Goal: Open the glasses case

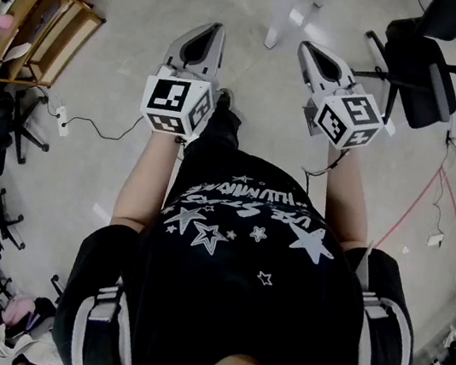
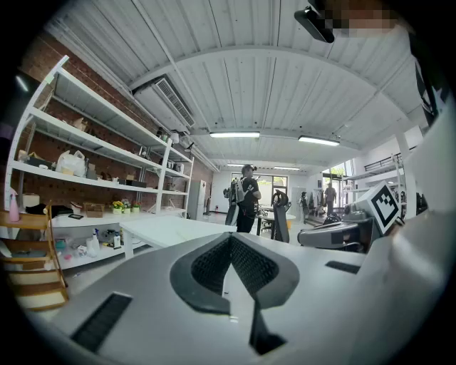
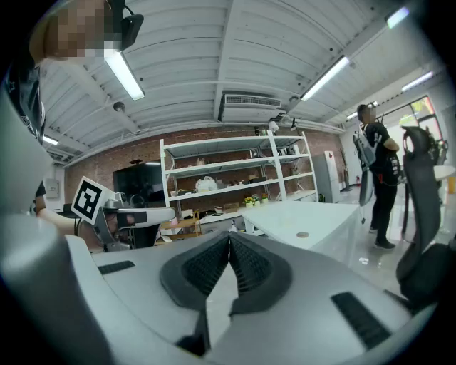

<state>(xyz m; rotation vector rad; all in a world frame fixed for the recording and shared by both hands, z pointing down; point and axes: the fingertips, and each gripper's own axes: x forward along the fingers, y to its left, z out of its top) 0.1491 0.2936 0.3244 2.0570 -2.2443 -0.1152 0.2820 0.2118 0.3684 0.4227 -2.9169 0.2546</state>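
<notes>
No glasses case shows in any view. In the head view my left gripper (image 1: 208, 30) and right gripper (image 1: 307, 52) are held out side by side over the grey floor, in front of the person's black star-print shirt (image 1: 244, 241). Both point forward and roughly level. In the left gripper view the black ribbed pads (image 2: 214, 264) meet at the tip with nothing between them. The right gripper view shows the same, its pads (image 3: 249, 267) touching and empty. Each gripper's marker cube shows at the edge of the other's view.
A white table (image 2: 167, 229) stands ahead, seen too as the white table (image 3: 306, 217) with a small round thing on it. White shelves (image 3: 228, 171) line a brick wall. A wooden rack (image 1: 46, 26), a black office chair (image 1: 420, 71) and floor cables surround me. A person (image 2: 246, 196) stands farther off.
</notes>
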